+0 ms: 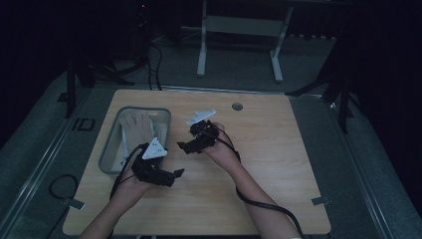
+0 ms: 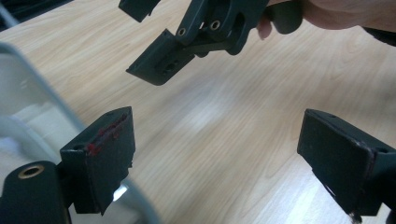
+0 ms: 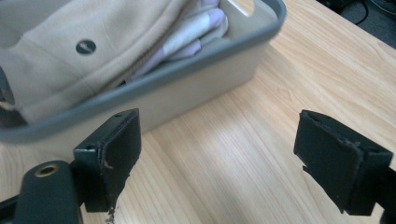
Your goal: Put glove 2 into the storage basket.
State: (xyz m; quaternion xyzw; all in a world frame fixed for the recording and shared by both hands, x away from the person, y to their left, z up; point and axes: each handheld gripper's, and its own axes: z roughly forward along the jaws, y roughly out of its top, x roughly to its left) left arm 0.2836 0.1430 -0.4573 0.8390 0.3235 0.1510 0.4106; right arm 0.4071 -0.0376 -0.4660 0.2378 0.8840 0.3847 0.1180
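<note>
1. Folded beige cloth garment lies inside the grey plastic bin; I judge it soft, light and floppy.
2. Left gripper and right gripper jaws gape empty beside the bin.
3. I'd pinch a bunched fold.

You have one table in front of you, and one grey bin on it. In the bin lie two folded cloths: one beige, one pale lilac-and-white. You hold two grippers, one left gripper and one right gripper, each with two black jaws. Two cables trail from them.
</note>
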